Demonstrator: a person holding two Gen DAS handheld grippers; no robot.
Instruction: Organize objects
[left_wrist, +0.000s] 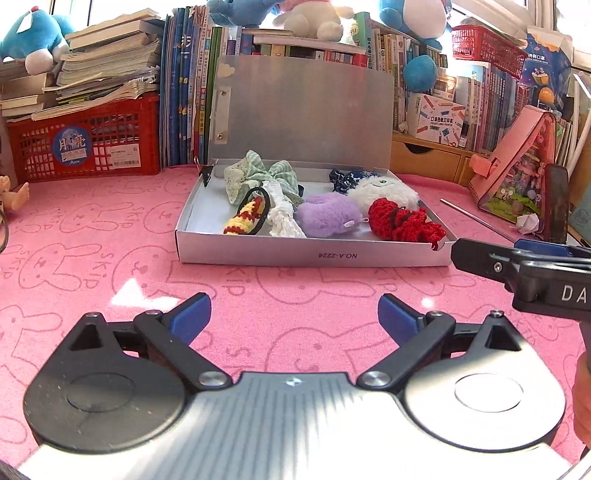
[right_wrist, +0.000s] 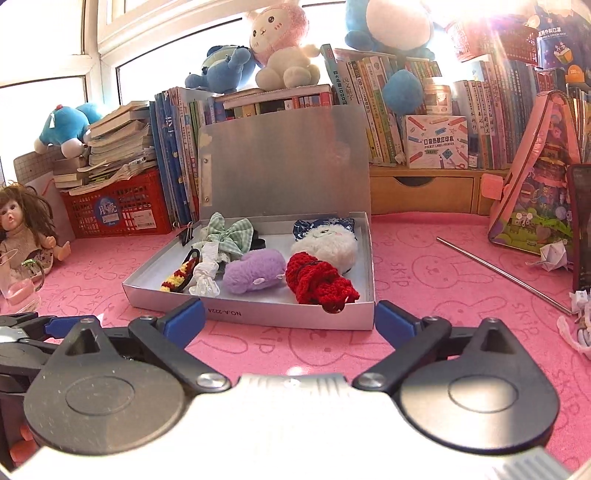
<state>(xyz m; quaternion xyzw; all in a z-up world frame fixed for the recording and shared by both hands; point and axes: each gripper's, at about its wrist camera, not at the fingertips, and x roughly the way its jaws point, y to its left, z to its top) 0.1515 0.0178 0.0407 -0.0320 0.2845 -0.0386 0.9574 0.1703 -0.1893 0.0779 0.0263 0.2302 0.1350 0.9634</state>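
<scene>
A shallow silver cardboard box (left_wrist: 310, 254) is sitting mid-frame on the pink rabbit-print table mat (left_wrist: 110, 266), its lid (left_wrist: 303, 110) standing upright against the row of books (left_wrist: 188, 85). Inside it are lying a green checked fabric bow (left_wrist: 266, 177), a yellow-and-red striped crochet piece (left_wrist: 243, 218), a white knitted tie (left_wrist: 284, 218), a purple plush toy (left_wrist: 328, 216), a white fluffy plush (left_wrist: 384, 190) and a red crochet scrunchie (left_wrist: 402, 221), which is overlapping the front right rim. The left gripper (left_wrist: 294, 314) is hovering low in the frame before the box, jaws spread wide with nothing between them. The right gripper (right_wrist: 288, 317) is likewise gaping wide and empty, just in front of the box's front wall. A thin metal rod (right_wrist: 502, 273) is lying at right.
</scene>
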